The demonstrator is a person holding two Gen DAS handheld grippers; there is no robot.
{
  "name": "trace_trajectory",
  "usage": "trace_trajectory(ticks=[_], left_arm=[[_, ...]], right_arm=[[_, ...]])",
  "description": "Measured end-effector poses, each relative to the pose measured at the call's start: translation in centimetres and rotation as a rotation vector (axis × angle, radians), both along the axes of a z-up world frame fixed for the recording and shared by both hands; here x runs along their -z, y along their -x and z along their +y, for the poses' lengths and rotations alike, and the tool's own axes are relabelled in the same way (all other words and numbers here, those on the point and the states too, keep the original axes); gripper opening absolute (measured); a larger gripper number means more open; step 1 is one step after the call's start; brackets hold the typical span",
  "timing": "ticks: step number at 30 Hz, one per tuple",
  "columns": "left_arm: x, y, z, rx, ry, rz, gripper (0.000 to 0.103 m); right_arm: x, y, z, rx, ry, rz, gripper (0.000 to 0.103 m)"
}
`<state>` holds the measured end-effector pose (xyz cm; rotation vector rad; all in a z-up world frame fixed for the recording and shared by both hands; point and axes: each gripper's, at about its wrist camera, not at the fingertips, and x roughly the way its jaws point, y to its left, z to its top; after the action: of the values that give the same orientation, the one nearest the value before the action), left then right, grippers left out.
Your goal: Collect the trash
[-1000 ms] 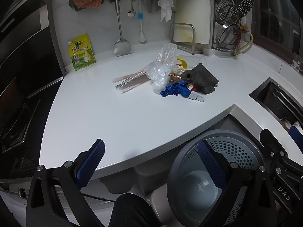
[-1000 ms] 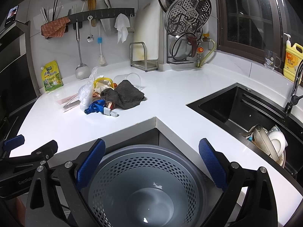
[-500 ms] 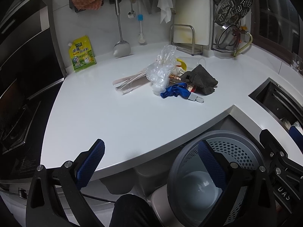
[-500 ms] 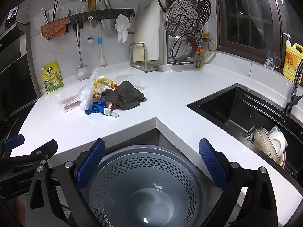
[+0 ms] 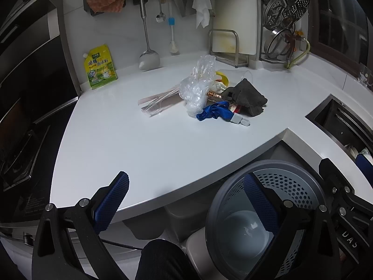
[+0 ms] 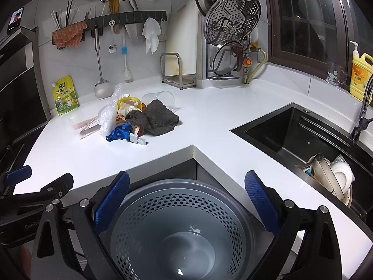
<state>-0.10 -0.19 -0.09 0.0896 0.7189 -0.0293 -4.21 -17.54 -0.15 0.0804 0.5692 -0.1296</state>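
A pile of trash lies on the white counter (image 5: 139,140): a crumpled clear plastic bag (image 5: 198,88), a dark grey cloth (image 5: 247,95), a blue strap with a grey clip (image 5: 215,114), a clear wrapper with thin sticks (image 5: 158,102), a yellow-rimmed item (image 6: 129,103) and a tipped clear cup (image 6: 163,98). A grey perforated bin (image 6: 179,228) stands on the floor below the counter's corner. My left gripper (image 5: 186,200) is open over the counter's front edge. My right gripper (image 6: 186,203) is open above the bin. Both hold nothing.
A black sink (image 6: 303,140) with dishes (image 6: 333,177) is at the right. A yellow-green pouch (image 5: 100,67), hanging utensils (image 5: 145,35), a cutting board rack (image 6: 179,70) and a lid rack (image 6: 230,35) line the back wall. A stove (image 5: 18,158) sits left. A person's knee (image 5: 163,259) shows below.
The left wrist view has shifted very slightly; the trash pile and the bin stay put. Both grippers remain open.
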Motion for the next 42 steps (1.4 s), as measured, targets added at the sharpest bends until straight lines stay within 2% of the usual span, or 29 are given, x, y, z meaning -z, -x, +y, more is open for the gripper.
trace_trajectory(ticks=[14,19,23,29,42], left_arm=[[0.3,-0.2,0.2,-0.007,-0.005,-0.001,0.097],[0.9,-1.2,0.7,-0.017,-0.01,0.011,0.097],[0.8,-2.2,1.4,-0.039,-0.005,0.008,0.097],[0.6,-4.3,2.5,-0.075,0.009,-0.001,0.097],[0.3,-9.0,3.4,-0.089,0.051,0.011,0.097]], right_arm=[[0.5,-0.3,-0.1,-0.006,-0.009,0.007,0.094],[1.2,-1.2,-1.0,-0.018,-0.066,0.005,0.094],[0.9,-2.1,-1.3,-0.038,-0.074,-0.011,0.094],[0.9,-4.7,-1.3,-0.108,-0.091,0.006,0.094],[1.1,-12.5,-0.9,-0.194,-0.086,0.059,0.094]])
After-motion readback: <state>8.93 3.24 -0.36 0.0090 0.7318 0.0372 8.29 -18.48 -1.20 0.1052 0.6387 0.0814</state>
